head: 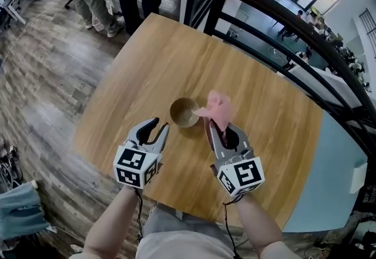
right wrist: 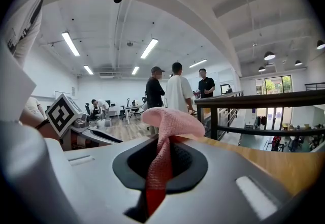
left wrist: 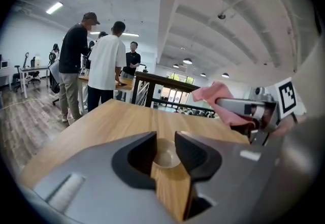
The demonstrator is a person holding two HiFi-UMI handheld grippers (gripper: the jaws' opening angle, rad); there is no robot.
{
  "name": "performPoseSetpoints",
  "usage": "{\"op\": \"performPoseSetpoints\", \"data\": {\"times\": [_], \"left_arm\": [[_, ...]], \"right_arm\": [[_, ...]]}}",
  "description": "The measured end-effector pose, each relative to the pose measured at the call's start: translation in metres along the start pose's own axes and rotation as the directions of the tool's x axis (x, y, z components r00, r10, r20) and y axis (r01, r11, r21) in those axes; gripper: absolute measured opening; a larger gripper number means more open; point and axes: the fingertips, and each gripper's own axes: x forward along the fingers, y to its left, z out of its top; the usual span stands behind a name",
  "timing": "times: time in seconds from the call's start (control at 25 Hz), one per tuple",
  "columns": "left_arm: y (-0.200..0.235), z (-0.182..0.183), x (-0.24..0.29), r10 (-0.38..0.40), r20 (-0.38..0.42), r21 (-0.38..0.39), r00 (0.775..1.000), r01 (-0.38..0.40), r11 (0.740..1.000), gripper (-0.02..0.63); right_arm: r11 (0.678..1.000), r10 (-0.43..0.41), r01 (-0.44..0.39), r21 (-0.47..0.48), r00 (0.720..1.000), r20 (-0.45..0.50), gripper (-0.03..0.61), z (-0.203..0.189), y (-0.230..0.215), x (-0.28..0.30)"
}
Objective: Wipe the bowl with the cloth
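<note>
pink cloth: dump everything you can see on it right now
The pink cloth is small and soft, with a knit-looking weave. It is pinched between the jaws of the right gripper. A narrow strip runs back through them, and a bunched, rounded fold sticks out past the tips. It is held above the table, by the right edge of the bowl. Whether it touches the bowl cannot be told.

— How do we hold our left gripper (head: 161, 125)?
— Out ahead of us and tilted a little downward. Its jaws stand apart, and nothing is pressed between them.
— And our right gripper (head: 216, 128)?
— Just beside the left one, not touching it, and nearly level. Its jaws are closed on the pink cloth (head: 216, 106). Our left forearm (head: 114, 222) and right forearm (head: 258, 225) both reach forward.
</note>
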Motion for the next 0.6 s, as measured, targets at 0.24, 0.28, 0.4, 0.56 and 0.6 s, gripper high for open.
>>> {"op": "performPoseSetpoints", "data": {"times": [0.24,0.28,0.4,0.56,0.6], "left_arm": [[0.020,-0.027,0.042,-0.006,-0.070,-0.042,0.998,0.003,0.999,0.124],[0.025,-0.032,0.049,-0.012,-0.082,-0.053,0.997,0.008,0.999,0.131],[0.036,-0.044,0.065,-0.031,-0.105,-0.100,0.994,0.021,0.995,0.135],[0.041,-0.060,0.087,-0.052,-0.137,-0.132,0.989,0.034,0.991,0.135],[0.041,-0.064,0.092,-0.058,-0.148,-0.144,0.987,0.037,0.989,0.135]], "right_arm": [[1.000,-0.004,0.005,0.024,0.999,-0.034,0.015,-0.037,-0.011,0.022],[1.000,-0.002,0.003,0.030,0.999,-0.043,0.015,-0.044,-0.011,0.026],[1.000,0.006,-0.004,0.029,0.997,-0.073,0.015,-0.065,-0.011,0.038],[0.999,0.012,-0.009,0.035,0.994,-0.105,0.015,-0.089,-0.015,0.054],[0.999,0.014,-0.010,0.039,0.994,-0.111,0.015,-0.094,-0.016,0.057]]}}
